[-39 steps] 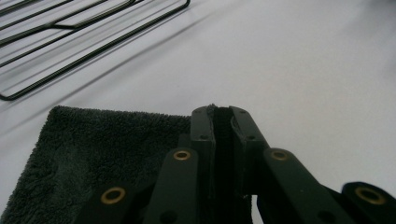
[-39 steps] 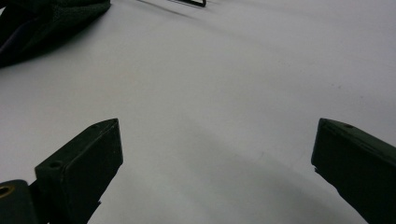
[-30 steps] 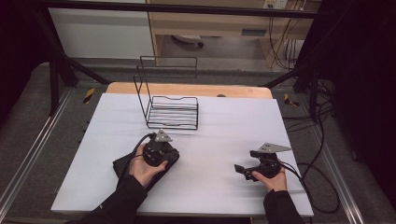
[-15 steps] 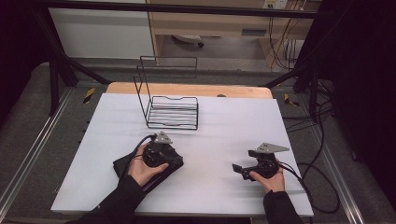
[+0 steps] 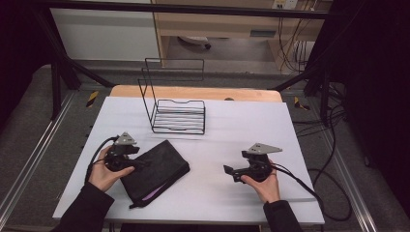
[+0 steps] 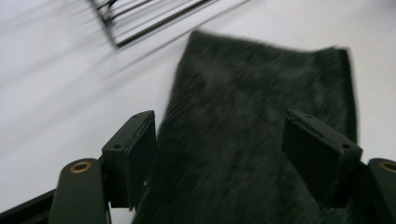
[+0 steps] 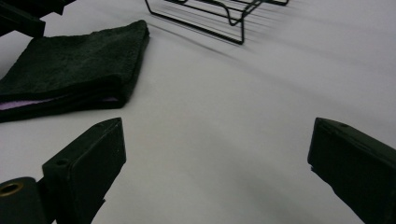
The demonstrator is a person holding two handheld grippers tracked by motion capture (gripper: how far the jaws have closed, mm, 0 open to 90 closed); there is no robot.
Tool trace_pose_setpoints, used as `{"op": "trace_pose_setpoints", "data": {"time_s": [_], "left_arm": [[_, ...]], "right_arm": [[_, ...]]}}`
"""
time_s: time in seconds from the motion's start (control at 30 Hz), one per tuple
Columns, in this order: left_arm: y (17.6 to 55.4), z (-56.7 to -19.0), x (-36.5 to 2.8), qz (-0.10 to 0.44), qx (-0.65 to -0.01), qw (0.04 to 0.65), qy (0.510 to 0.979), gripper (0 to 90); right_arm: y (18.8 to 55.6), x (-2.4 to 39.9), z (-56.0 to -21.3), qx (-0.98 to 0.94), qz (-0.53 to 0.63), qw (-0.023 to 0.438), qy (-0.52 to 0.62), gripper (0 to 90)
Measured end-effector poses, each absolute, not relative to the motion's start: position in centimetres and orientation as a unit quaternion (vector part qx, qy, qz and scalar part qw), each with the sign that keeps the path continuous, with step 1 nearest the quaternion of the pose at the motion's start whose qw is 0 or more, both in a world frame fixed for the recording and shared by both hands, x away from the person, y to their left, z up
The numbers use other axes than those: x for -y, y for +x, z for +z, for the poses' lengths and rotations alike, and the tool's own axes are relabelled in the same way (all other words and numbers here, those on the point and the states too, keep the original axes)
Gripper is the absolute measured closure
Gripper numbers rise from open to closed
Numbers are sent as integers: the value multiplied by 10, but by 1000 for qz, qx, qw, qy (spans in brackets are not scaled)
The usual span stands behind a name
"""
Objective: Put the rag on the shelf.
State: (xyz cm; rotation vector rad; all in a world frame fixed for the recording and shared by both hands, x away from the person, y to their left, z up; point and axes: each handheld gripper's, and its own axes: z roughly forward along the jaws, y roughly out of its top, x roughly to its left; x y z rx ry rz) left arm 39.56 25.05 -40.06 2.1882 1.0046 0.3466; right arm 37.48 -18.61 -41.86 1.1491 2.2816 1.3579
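We see the folded black cloth (image 5: 155, 171) lying flat on the table (image 5: 232, 125), at seven o'clock from the wire rack (image 5: 178, 115). Our left gripper (image 5: 139, 164) has just been spreading its fingers over the cloth's near edge, pads clear. Our right gripper (image 5: 228, 171), at three o'clock from the cloth, has its fingers spread over bare table.

Left gripper (image 5: 140, 164) and right gripper (image 5: 227, 169) — black bodies, each topped by a grey three-cornered plate; jaws are flat black blocks with small screw holes; brass-coloured bushings at the arms; black cables trail; sleeves dark.
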Motion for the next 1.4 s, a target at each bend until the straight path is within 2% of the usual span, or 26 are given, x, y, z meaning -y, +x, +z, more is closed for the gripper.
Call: {"op": "trace_pose_setpoints", "data": {"time_s": [0.1,0.2,0.43,0.63,0.83,0.97,1.17,1.23,1.3,1.33,1.4], "left_arm": [[394,-410,-273,128,-404,347,836,262],[393,-416,-283,124,-412,344,834,320],[392,-425,-301,116,-432,337,829,498],[389,-435,-310,87,-433,336,832,573],[386,-435,-312,75,-426,333,838,620],[385,-434,-310,77,-418,327,844,649],[384,-433,-308,78,-419,318,847,684],[383,-433,-307,79,-415,317,849,736],[383,-432,-307,77,-416,316,849,764],[383,-431,-307,75,-419,318,848,796],[384,-431,-307,71,-422,316,847,808]], "right_arm": [[377,158,-415,-787,459,116,396,44],[380,144,-414,-789,457,112,394,54],[396,82,-416,-793,455,87,396,182],[403,49,-436,-797,438,88,406,297],[403,43,-450,-805,414,88,414,380],[401,41,-453,-805,411,74,421,486],[399,39,-455,-800,410,57,434,585],[397,38,-456,-796,417,44,436,694],[396,37,-456,-795,418,42,437,712],[397,38,-456,-795,419,34,437,759],[397,38,-454,-794,420,29,438,795]]}}
